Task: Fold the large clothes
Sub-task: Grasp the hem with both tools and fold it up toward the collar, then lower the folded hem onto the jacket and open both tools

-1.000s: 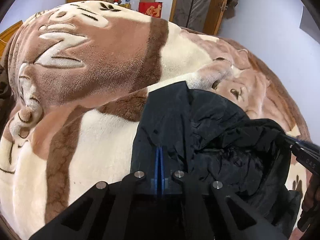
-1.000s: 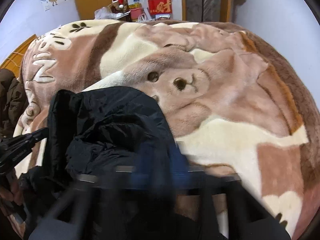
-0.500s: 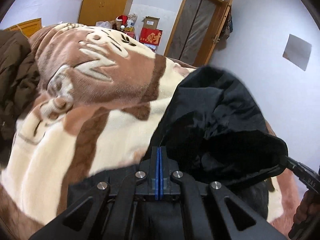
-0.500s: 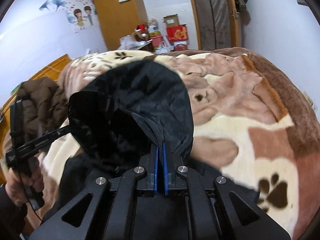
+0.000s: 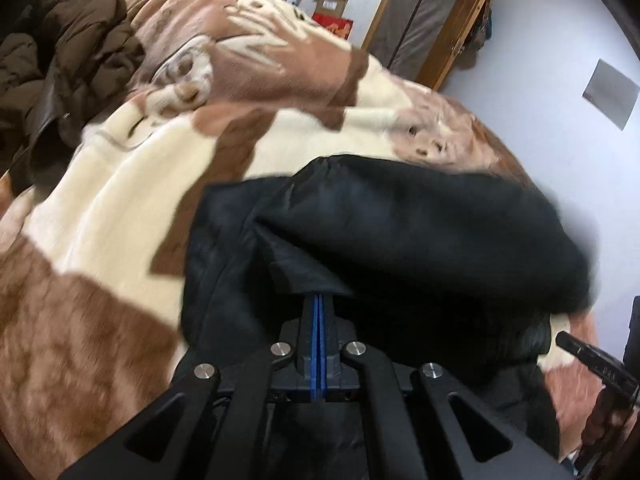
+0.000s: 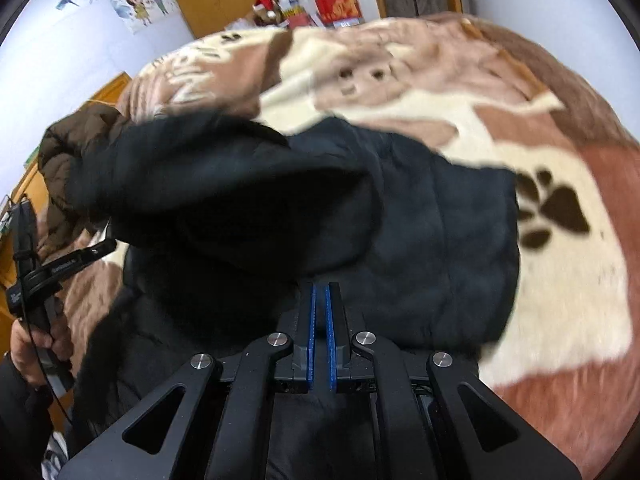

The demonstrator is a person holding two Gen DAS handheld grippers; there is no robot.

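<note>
A black padded jacket [image 5: 400,216] lies on the bed, on the brown-and-cream bear-print blanket [image 5: 120,184], toward the near edge where the person stands. A brown puffer coat [image 5: 68,60] is heaped at the bed's far left side, well apart from the work.

The step in hand looks like a fold of the jacket's upper part back over its body: one dark flap is lifted and carried between both claws, blurred in both views, while the lower layer rests flat on the blanket.

The left claw [image 5: 318,308] is pinched tight on the flap's edge, its blue pads meeting with the cloth running into them. The right claw [image 6: 320,304] stands at a narrow gap and its jaws are opening; black fabric sits right at the tips, but whether the pads still press on it I cannot tell. In the right wrist view the left hand [image 6: 34,344] shows gripping its handle at the left border.

Judged from this, the flap is about laid. The next move calls for the left claw to let go as well, once the flap's edge lines up with the layer beneath, then for both to draw clear without dragging the slippery cloth and to smooth the fold.
</note>
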